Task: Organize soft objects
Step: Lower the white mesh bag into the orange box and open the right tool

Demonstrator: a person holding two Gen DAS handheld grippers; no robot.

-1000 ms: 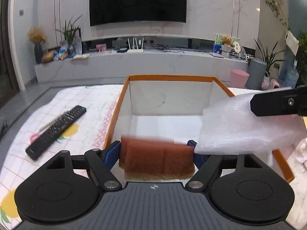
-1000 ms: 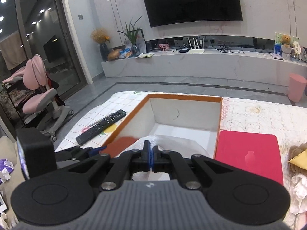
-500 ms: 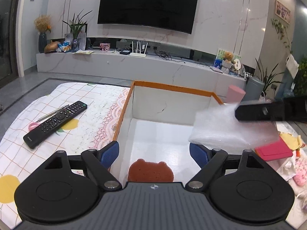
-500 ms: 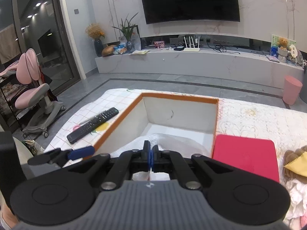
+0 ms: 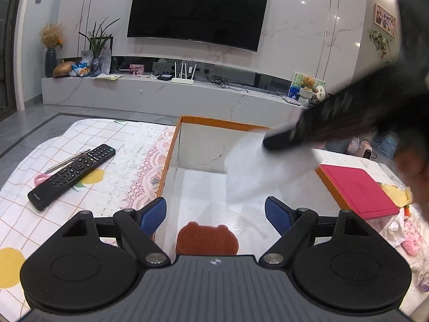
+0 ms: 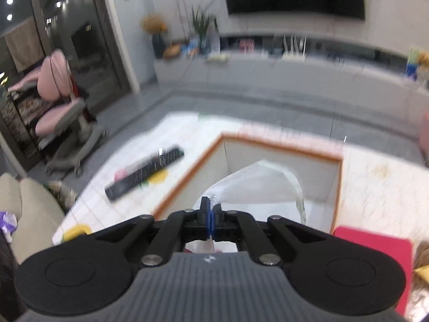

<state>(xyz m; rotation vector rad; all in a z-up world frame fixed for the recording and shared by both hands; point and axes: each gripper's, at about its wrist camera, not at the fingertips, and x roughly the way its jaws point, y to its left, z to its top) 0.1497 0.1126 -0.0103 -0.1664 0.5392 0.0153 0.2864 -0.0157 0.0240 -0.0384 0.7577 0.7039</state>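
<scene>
Inside the orange-rimmed box, on its white floor near the front wall, lay the brown bear-shaped sponge, flat and untouched. Directly above it, the left tongs stood wide apart, their blue pads on either side of the sponge and clear of it. Over the right half of the box hung the white bubble-wrap sheet, clamped at one edge in the right tongs, whose fingers were pressed together on it; the sheet draped down into the box. Just beside the box on its right lay a red flat pad, with small plush items past it at the bench edge. On the left, well apart from the box, a black remote control rested on the checked tablecloth, next to a pen. Beyond the bench stood a marble console and a wall-mounted television.
</scene>
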